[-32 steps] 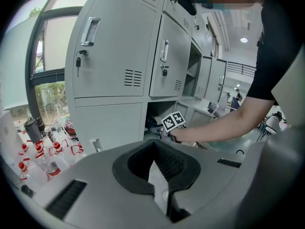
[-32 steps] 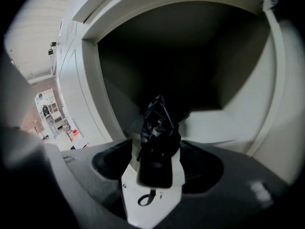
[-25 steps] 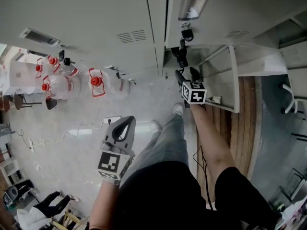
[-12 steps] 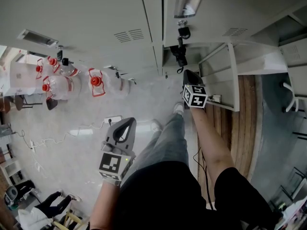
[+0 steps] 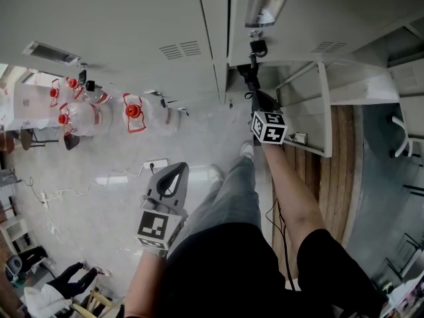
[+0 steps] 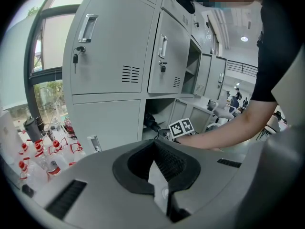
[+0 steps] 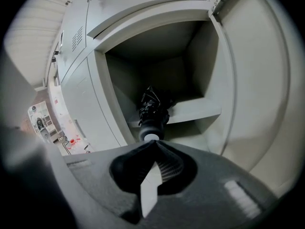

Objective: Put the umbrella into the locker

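One umbrella [image 7: 152, 114] lies front-to-back in locker [image 7: 205, 66] (round end outward).

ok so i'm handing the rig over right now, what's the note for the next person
Left gripper: shut, empty, held back from the lockers.
Right gripper: shut, empty, tips right at the near end of the umbrella; contact unclear.
The umbrella lies inside the open locker, near end poking toward the front.
Done: umbrella is in.
Left: probably nudge it further back, then shut the door.
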`<state>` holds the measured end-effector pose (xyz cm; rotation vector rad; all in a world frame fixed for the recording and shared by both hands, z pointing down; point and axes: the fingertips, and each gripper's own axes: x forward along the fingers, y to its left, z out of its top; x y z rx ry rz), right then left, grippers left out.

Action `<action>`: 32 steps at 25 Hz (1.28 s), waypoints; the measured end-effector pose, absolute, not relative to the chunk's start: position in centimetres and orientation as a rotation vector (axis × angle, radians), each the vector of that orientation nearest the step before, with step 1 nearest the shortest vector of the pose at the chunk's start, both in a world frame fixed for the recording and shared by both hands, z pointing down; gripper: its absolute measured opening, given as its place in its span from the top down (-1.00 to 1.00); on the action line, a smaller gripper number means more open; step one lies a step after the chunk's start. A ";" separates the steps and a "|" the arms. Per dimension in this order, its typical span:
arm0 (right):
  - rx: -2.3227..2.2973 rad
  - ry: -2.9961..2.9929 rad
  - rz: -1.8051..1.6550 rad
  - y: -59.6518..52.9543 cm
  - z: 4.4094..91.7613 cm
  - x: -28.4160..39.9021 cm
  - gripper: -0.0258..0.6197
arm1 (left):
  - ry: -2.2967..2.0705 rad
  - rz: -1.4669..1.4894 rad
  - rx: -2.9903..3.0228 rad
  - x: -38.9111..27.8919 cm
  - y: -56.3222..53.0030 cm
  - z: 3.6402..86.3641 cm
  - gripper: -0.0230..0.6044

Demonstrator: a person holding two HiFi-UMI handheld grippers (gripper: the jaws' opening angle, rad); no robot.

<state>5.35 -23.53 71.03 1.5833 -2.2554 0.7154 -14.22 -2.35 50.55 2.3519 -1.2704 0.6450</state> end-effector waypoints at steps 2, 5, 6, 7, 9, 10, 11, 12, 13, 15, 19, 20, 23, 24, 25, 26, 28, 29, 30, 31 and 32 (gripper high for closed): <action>1.588 -2.259 0.700 -24.1 70.9 5.2 0.93 | -1.271 0.649 2.352 -14.3 -2.5 50.7 0.89; 1.595 -2.261 0.695 -25.4 70.6 4.9 0.93 | -1.292 0.617 2.279 -13.9 -2.8 50.4 0.89; 1.595 -2.261 0.699 -25.9 70.5 4.8 0.93 | -1.293 0.616 2.275 -13.9 -2.8 50.4 0.89; 1.593 -2.262 0.702 -26.5 70.5 4.6 0.93 | -1.291 0.624 2.288 -14.0 -2.9 50.5 0.89; 1.584 -2.262 0.699 -27.6 70.4 4.2 0.93 | -1.285 0.648 2.333 -14.4 -2.9 50.8 0.89; 1.580 -2.263 0.694 -28.2 70.4 4.0 0.93 | -1.287 0.651 2.336 -14.5 -3.0 50.8 0.89; 1.577 -2.263 0.689 -28.7 70.3 3.8 0.93 | -1.294 0.645 2.320 -14.5 -3.0 50.7 0.89; 1.576 -2.264 0.684 -29.2 70.1 3.6 0.93 | -1.302 0.637 2.299 -14.6 -3.1 50.6 0.89; 1.576 -2.265 0.680 -29.7 70.0 3.5 0.93 | -1.306 0.637 2.294 -14.7 -3.1 50.6 0.89; 1.574 -2.270 0.670 -30.6 69.7 3.2 0.93 | -1.303 0.658 2.322 -15.1 -3.0 51.0 0.89; 1.558 -2.272 0.655 -32.0 69.4 2.6 0.93 | -1.310 0.668 2.319 -15.5 -2.8 51.2 0.89; 1.554 -2.271 0.653 -32.3 69.5 2.5 0.93 | -1.313 0.666 2.316 -15.6 -2.8 51.2 0.89; 1.566 -2.247 0.682 -32.7 69.9 2.5 0.93 | -1.316 0.665 2.310 -15.7 -2.7 51.3 0.89; 1.574 -2.237 0.695 -32.7 70.1 2.6 0.93 | -1.316 0.666 2.308 -15.7 -2.7 51.4 0.89; 1.580 -2.229 0.702 -32.9 70.2 2.6 0.93 | -1.316 0.668 2.307 -15.7 -2.6 51.4 0.89; 1.583 -2.224 0.706 -33.1 70.3 2.6 0.93 | -1.316 0.669 2.307 -15.7 -2.6 51.5 0.89; 1.578 -2.214 0.711 -33.6 70.3 2.5 0.93 | -1.318 0.668 2.306 -15.7 -2.5 51.6 0.89; 1.572 -2.209 0.712 -33.8 70.3 2.4 0.93 | -1.319 0.668 2.305 -15.7 -2.4 51.6 0.89; 1.566 -2.204 0.712 -33.9 70.3 2.3 0.93 | -1.320 0.667 2.303 -15.7 -2.4 51.6 0.89; 1.560 -2.200 0.711 -34.1 70.3 2.3 0.93 | -1.321 0.666 2.302 -15.7 -2.4 51.6 0.89; 1.555 -2.197 0.712 -34.1 70.3 2.3 0.93 | -1.322 0.666 2.301 -15.7 -2.3 51.6 0.89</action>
